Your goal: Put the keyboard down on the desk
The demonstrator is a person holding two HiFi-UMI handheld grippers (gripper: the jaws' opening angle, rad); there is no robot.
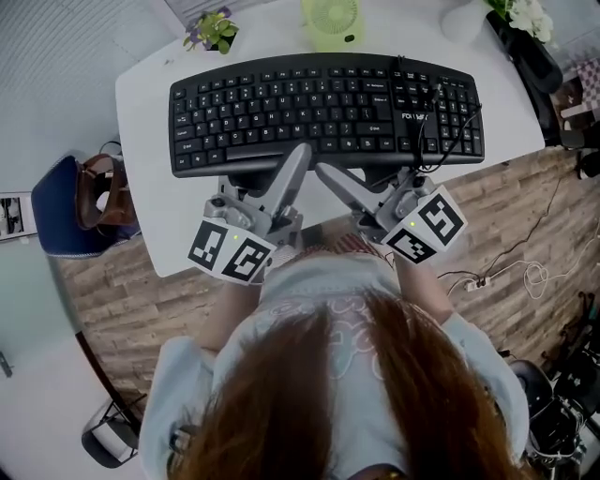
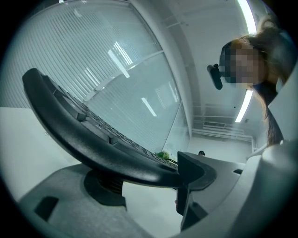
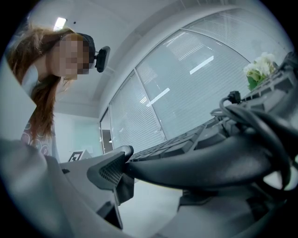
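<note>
A black keyboard (image 1: 323, 112) hangs over the white desk (image 1: 150, 103), gripped at its near edge from both sides. My left gripper (image 1: 267, 171) is shut on the keyboard's front rim left of centre. My right gripper (image 1: 364, 178) is shut on the rim right of centre. In the left gripper view the keyboard (image 2: 84, 135) is pinched between the jaws of the left gripper (image 2: 149, 179), with white desk showing beneath. The right gripper view shows the keyboard (image 3: 209, 162) clamped in the right gripper (image 3: 158, 183). Its black cable (image 1: 450, 131) loops over the right end.
At the desk's far edge stand a green fan (image 1: 333, 21), a small potted plant (image 1: 214, 30), a white vase (image 1: 464, 19) and white flowers (image 1: 520, 14). A blue chair (image 1: 56, 211) with a bag is at the left. Cables (image 1: 506, 267) lie on the wood floor at the right.
</note>
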